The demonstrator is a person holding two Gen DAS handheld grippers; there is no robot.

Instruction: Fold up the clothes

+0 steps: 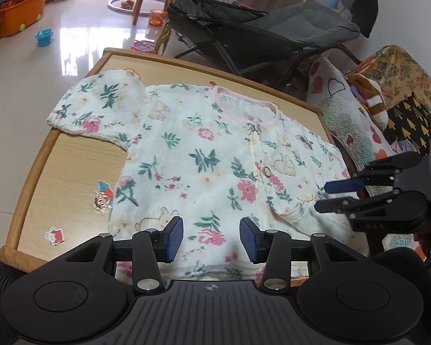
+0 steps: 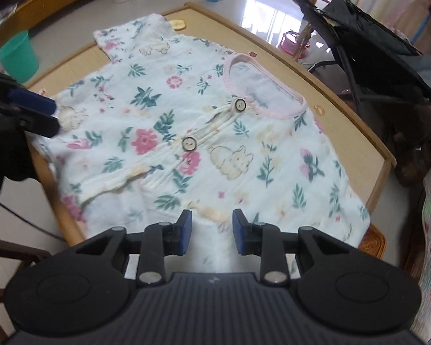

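Note:
A white floral baby shirt with a pink collar lies spread flat, front up, on a small wooden table. It also shows in the right wrist view, with two buttons on its placket. My left gripper is open and empty above the shirt's hem. My right gripper is open and empty above the shirt's right side near the sleeve. The right gripper shows in the left wrist view at the shirt's right edge. The left gripper shows in the right wrist view at the shirt's left edge.
A dark folding stroller stands behind the table. A quilted blanket and cushions lie to the right. An orange toy bin, a blue cup and a green bucket sit on the tiled floor. Stickers mark the tabletop.

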